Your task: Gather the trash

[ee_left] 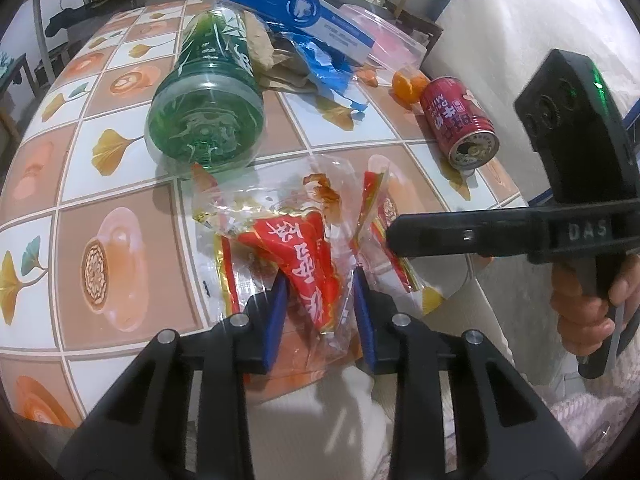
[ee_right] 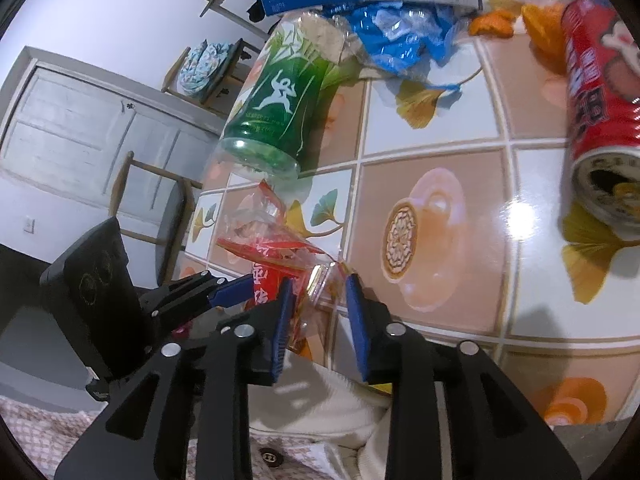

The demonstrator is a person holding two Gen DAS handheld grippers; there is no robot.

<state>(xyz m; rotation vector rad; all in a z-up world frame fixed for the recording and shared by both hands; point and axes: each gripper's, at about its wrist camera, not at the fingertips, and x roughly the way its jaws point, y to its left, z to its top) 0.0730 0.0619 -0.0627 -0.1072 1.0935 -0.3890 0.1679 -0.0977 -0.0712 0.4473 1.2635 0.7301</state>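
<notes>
- The red-and-clear snack wrapper [ee_left: 304,256] lay crumpled at the near edge of the table [ee_left: 120,184], part of it hanging over the edge toward me.
- My left tongs [ee_left: 320,304] straddled the wrapper's red middle, blue pads on both sides with a gap showing, so I judged them parted and not yet clamped.
- My right tongs [ee_right: 316,320] came at the same wrapper [ee_right: 280,264] from the other side; the clear film sat between the pads, which stood apart as well, holding nothing firmly.
- In the left view the right tongs' finger [ee_left: 460,236] lay across the wrapper's right flap.
- To do the grab well, I thought one pair should close on the thick red fold, not the slippery clear film, while the other backed off so the two did not pull against each other.
- Just beyond the wrapper a green plastic bottle [ee_left: 208,100] lay on its side, base toward me, close enough to be nudged and rolled if I lifted carelessly.
- Further right a red can [ee_left: 460,120] lay tipped over, with orange peel [ee_left: 408,84] near it.
- At the far side sat a torn blue packet [ee_left: 320,64], brown paper [ee_left: 264,52] and a blue-and-white carton [ee_left: 288,12], all waiting to be collected.
</notes>
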